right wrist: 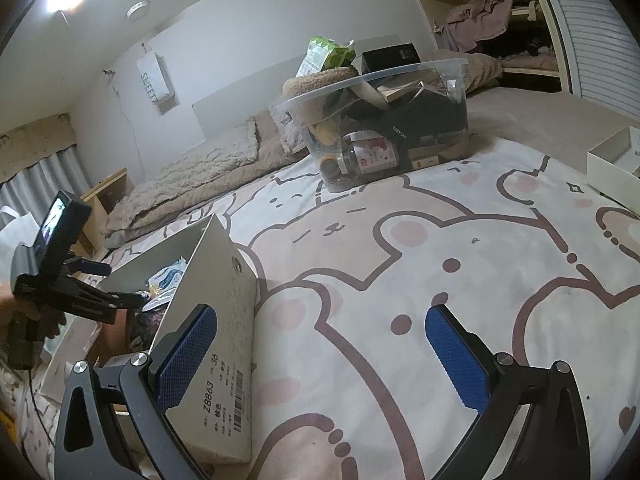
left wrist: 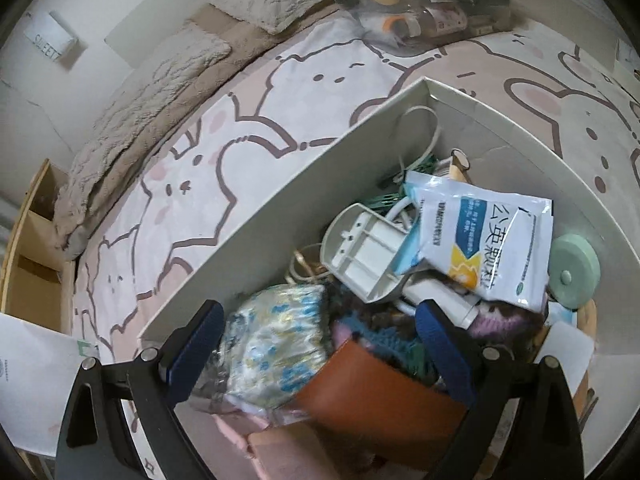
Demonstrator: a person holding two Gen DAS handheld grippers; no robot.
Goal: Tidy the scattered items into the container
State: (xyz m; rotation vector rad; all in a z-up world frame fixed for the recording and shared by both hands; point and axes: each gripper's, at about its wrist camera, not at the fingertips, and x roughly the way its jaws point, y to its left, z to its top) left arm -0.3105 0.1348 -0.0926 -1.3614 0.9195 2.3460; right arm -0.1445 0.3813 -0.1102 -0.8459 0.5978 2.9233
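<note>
My bed (right wrist: pixel 420 280) carries everything here: a pale sheet printed with bear outlines, a tan fleece blanket (right wrist: pixel 192 176) bunched along the wall side, white walls and an open closet (right wrist: pixel 516 20) beyond. A clear plastic bin (right wrist: pixel 380 128) of bottles and dark boxes sits farther up the bed.

The white cardboard box (left wrist: pixel 256 216) lies on the sheet at my left, its long side running away from me toward the blanket, the labelled end wall (right wrist: pixel 224 340) facing my right tool. Inside it are a white and blue packet (left wrist: pixel 488 240) lying flat on top, a white plastic holder (left wrist: pixel 368 248) tipped on its side, a green round lid (left wrist: pixel 574 276), a floral pouch (left wrist: pixel 276 340), knitted yarn and a brown leather piece (left wrist: pixel 372 396).

My left tool (left wrist: pixel 320 356) hangs over the near end of the box, pointing down into it, its blue pads spread apart on either side of the pouch and leather without gripping them.

My right tool (right wrist: pixel 320 360) is low over the bare sheet, jaws wide apart and holding nothing, its left pad just beside the box's end wall.
</note>
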